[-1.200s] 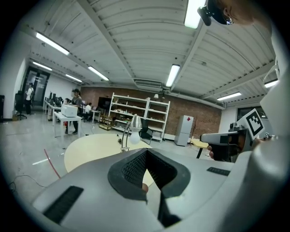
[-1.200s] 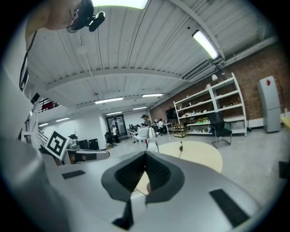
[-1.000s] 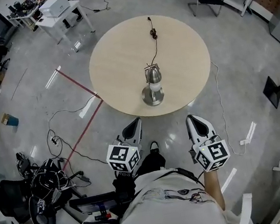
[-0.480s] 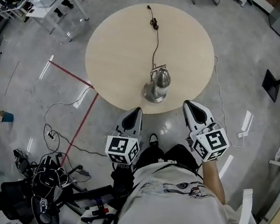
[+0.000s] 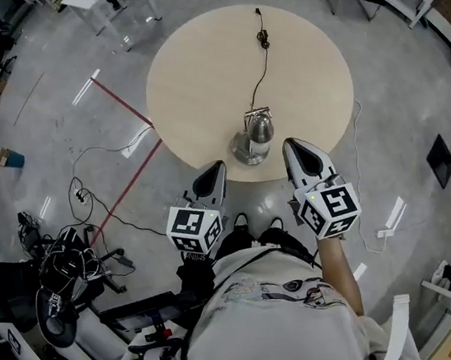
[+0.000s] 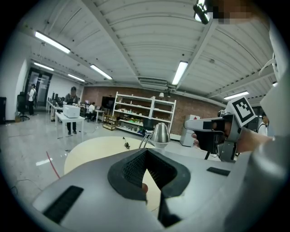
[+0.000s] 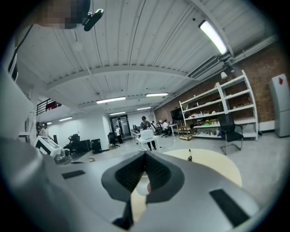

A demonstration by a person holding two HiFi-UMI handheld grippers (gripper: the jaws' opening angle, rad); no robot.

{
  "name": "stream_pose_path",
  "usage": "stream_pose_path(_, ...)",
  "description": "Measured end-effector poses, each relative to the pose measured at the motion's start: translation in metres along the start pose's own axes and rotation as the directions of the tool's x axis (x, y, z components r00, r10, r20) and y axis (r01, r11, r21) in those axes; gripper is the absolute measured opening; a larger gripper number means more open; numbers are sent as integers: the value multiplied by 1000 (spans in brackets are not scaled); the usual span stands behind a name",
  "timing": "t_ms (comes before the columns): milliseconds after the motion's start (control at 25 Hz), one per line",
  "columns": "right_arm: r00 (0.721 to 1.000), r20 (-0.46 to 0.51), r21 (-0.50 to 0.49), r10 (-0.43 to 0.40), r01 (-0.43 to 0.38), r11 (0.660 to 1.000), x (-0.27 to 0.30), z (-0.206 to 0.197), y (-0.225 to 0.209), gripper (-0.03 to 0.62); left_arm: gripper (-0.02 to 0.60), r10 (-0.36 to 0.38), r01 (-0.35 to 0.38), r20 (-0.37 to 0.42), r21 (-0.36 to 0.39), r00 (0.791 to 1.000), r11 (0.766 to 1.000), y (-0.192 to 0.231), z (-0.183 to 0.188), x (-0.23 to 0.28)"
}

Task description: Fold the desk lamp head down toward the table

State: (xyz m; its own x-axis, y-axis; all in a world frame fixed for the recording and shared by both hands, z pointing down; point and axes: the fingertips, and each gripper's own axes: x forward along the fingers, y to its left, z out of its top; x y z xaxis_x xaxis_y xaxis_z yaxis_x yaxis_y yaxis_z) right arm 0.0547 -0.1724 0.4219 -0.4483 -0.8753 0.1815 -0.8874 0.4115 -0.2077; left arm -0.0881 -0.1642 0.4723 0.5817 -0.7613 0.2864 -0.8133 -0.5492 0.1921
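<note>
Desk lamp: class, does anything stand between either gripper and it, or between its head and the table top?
Nothing visible does. The left gripper and right gripper are at the table's near edge, with only table top between them and the desk lamp. Its cord trails off the far side.

The silver desk lamp (image 5: 255,132) stands upright, head raised, near the edge of the round table (image 5: 196,88).

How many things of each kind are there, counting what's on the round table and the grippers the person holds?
Silver metal desk lamp: 1
Black power cord: 1
Grey two-jaw grippers: 2, the left gripper and the right gripper
Total: 4
</note>
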Motion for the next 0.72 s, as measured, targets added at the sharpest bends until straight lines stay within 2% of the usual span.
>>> stream_pose_path(200,1000,2,5,-5,5,1000,31,6,5,3,2,23,-23,2,-12,1000,1000,18,0,1)
stream_pose_path(560,1000,-5,-15,12,-12,1000,47,11,6,5,2,34,-33,15,-25,999,999,19,-1,3)
stream_pose_path(720,1000,-23,-32,21,-22,999,53,14,7,60,2,35,-35,13,-30,999,999,19,1,3)
